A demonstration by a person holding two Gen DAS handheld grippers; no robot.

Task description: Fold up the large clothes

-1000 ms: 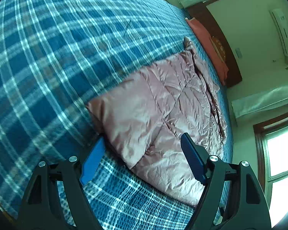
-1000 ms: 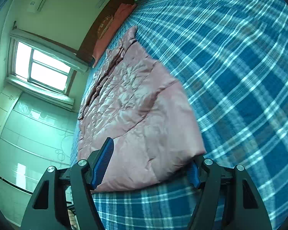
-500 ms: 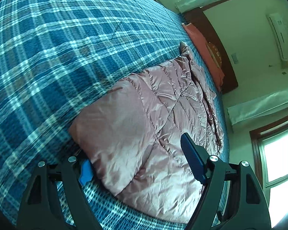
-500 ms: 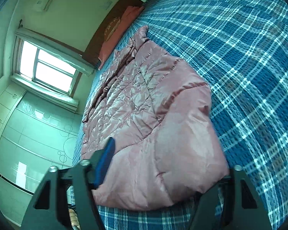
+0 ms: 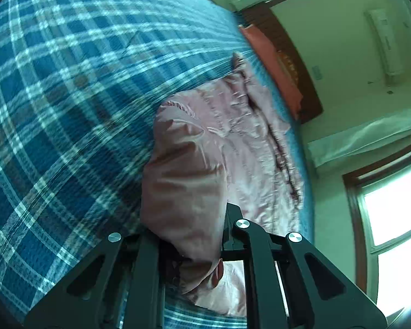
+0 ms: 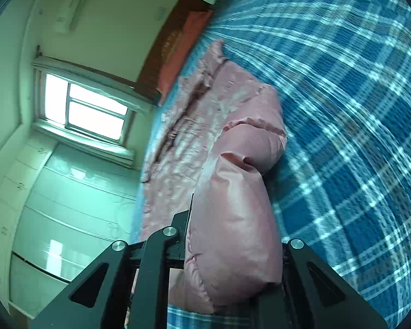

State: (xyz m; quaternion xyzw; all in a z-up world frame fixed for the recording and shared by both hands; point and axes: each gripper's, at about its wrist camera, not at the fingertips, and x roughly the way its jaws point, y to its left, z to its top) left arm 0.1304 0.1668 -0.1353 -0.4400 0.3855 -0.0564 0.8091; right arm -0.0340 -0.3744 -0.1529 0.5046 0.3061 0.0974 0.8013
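A pink quilted down jacket [image 5: 233, 137] lies lengthwise on a blue plaid bed [image 5: 68, 96]. My left gripper [image 5: 189, 235] is shut on the jacket's near hem corner, and the puffy fabric bulges up between the jaws. In the right wrist view the same jacket [image 6: 205, 126] stretches away toward the headboard. My right gripper [image 6: 233, 249] is shut on the other hem corner, with a thick fold of pink fabric pinched between the jaws and lifted off the bedspread [image 6: 342, 137].
An orange pillow [image 5: 271, 54] lies against the wooden headboard [image 5: 293, 63] at the far end. A window [image 6: 90, 107] and pale wardrobe doors [image 6: 54, 213] stand beyond the bed's side. An air conditioner [image 5: 383, 44] hangs on the wall.
Both grippers moved onto the jacket's near hem, closed on its two corners, and have begun lifting the fabric off the bed.
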